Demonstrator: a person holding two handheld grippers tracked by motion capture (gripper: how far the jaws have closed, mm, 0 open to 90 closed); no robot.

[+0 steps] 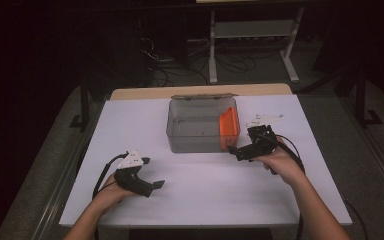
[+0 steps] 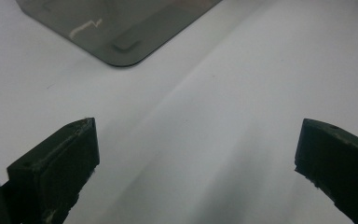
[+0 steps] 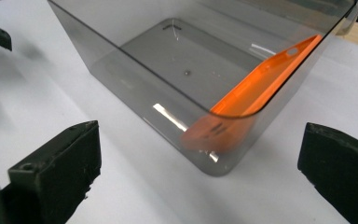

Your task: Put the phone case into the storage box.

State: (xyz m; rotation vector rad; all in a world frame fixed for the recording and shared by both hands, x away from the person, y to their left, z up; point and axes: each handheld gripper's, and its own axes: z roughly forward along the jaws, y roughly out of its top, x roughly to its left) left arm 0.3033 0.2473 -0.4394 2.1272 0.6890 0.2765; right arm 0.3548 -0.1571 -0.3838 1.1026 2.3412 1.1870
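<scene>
A smoky, see-through plastic box (image 1: pixel 200 131) with rounded corners sits at the middle of the white table (image 1: pixel 145 120), its lid hinged back at twelve o'clock. An orange phone case (image 1: pixel 228 127) leans on edge against the box's three-o'clock wall, inside it. The right gripper view brings out what the high view blurs: the case (image 3: pixel 261 86) is smooth and glossy, with a small cutout near its top corner and slots at its lower end, seen through the tinted wall (image 3: pixel 135 88). The right gripper (image 1: pixel 252 145) rests just beside the box's near right corner, jaws spread wide and empty. The left gripper (image 1: pixel 147 175) lies at seven o'clock, well apart from the box, jaws likewise released over bare matte tabletop; its own view catches one rounded box corner (image 2: pixel 121 49).
</scene>
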